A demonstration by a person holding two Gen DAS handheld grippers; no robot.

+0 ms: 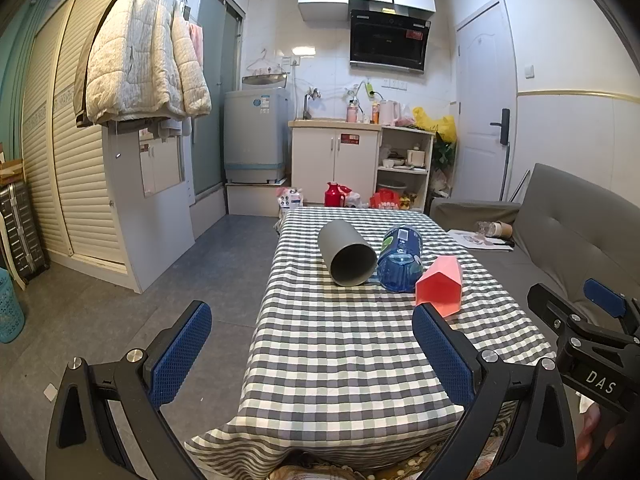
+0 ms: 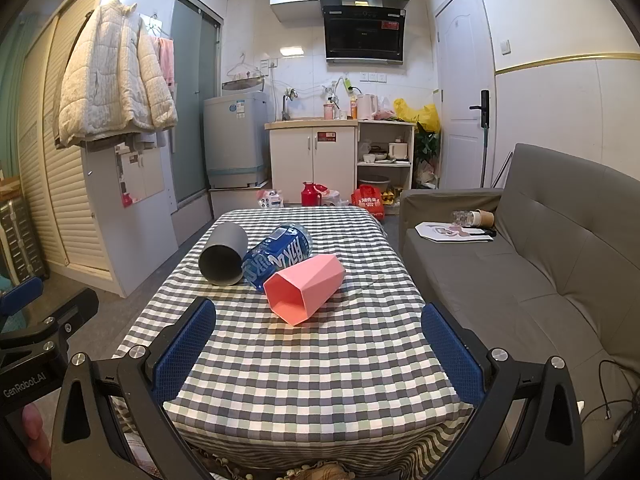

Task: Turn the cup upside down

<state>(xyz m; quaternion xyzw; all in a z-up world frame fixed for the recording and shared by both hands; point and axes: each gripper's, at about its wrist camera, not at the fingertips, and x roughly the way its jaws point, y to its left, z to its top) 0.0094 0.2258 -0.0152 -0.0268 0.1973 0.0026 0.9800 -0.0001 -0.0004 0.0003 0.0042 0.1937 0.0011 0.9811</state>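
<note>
Three cups lie on their sides on the checked tablecloth (image 2: 304, 360), mouths toward me. A grey cup (image 1: 347, 253) (image 2: 223, 254) lies on the left. A blue printed cup (image 1: 401, 258) (image 2: 276, 254) lies in the middle, touching it. A pink faceted cup (image 1: 440, 286) (image 2: 304, 288) lies on the right and nearest. My left gripper (image 1: 312, 354) is open and empty at the table's near left edge. My right gripper (image 2: 318, 350) is open and empty over the near end of the table, short of the pink cup. The right gripper also shows at the right of the left wrist view (image 1: 580, 320).
A grey sofa (image 2: 540, 264) runs along the table's right side, with papers and a paper cup on it. Grey floor (image 1: 192, 280) lies left of the table. Beyond are a kitchen cabinet (image 2: 312, 160), a washing machine (image 2: 236, 140) and bags on the floor.
</note>
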